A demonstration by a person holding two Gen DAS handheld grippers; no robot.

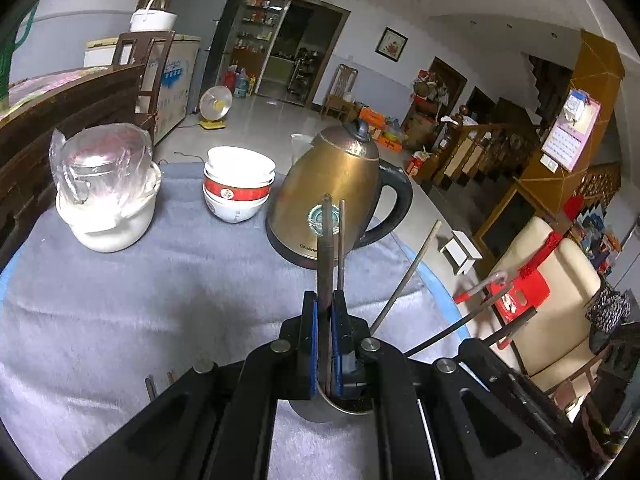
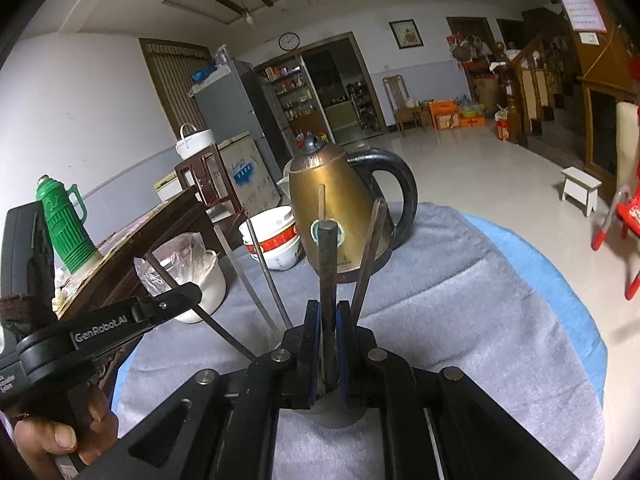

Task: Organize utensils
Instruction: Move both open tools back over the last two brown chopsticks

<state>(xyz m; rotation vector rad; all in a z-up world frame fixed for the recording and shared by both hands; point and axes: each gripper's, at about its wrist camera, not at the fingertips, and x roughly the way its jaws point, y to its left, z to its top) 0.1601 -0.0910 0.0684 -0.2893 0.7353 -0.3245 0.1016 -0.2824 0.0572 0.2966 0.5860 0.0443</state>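
- Here, our left gripper [image 1: 325, 312] has its jaws closed on dark chopsticks [image 1: 329, 240] above a metal holder cup [image 1: 320, 410] on the worktop [image 1: 160, 280].
- Our right gripper [image 2: 329, 316] clamps another chopstick [image 2: 327, 264] likewise.
- Crowded sticks could snag, tipping the cup.

The black left gripper [image 2: 132, 312] had "GenRobot.AI" on its side in white letters. The gold kettle [image 1: 336, 188] had a brand name low on its body that began "Orelide", but the rest was hidden. The calendar [image 1: 570, 136] and the white box [image 1: 176, 76] had marks too small to read.
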